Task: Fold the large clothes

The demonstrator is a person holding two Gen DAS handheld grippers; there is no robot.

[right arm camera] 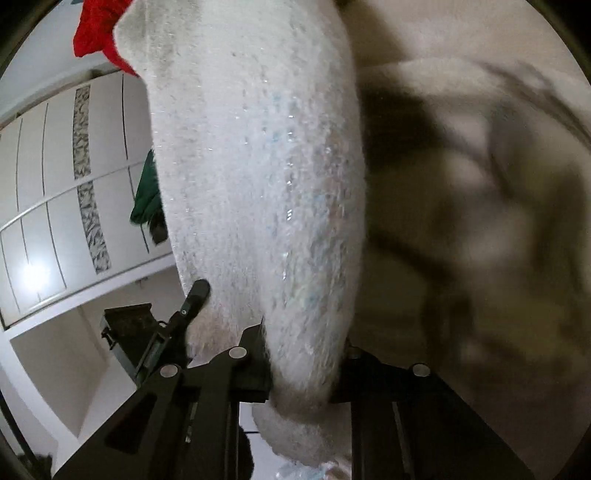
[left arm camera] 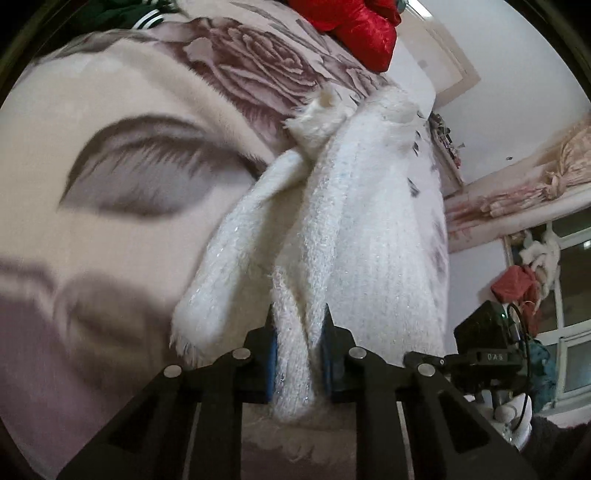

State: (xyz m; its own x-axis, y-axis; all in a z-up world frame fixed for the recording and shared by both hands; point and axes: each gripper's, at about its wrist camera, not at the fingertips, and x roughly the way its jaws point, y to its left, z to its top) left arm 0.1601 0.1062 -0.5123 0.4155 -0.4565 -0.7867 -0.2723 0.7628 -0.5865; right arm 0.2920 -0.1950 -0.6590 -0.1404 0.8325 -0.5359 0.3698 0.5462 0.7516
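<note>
Two grips on one white fuzzy garment [left arm camera: 332, 229], each clamped on a bunched edge. Garment lifted clear of the floral blanket [left arm camera: 110, 229], draped between both tools, with a rolled end [left arm camera: 321, 110] farther out against the rose print. Glittery threads and a frayed hem noted along the knit.

Left gripper [left arm camera: 299, 354] clenched on a narrow strip of the knit, blue pads pressed against it on both sides. Right gripper [right arm camera: 306, 369] likewise closed on a thicker bundle of the same fabric, which filled the gap between the fingers completely.

Step in hand, as judged: held-up stage of a fold, with the cloth carried above the bed before being laid down. Next move likely required: spreading the two grips apart to tension the edge, then lowering the garment flat onto the blanket without dragging it into a heap.

Both tools pointed upward and forward toward the bed surface, close together, with the other tool's housing [left arm camera: 484, 332] visible just beside the cloth in the left view. Motion blur on the blanket in the right view.

Farther out: red garment [left arm camera: 354, 26], green garment [right arm camera: 146, 192], white wardrobe doors [right arm camera: 55, 206], window [left arm camera: 569, 295].
</note>
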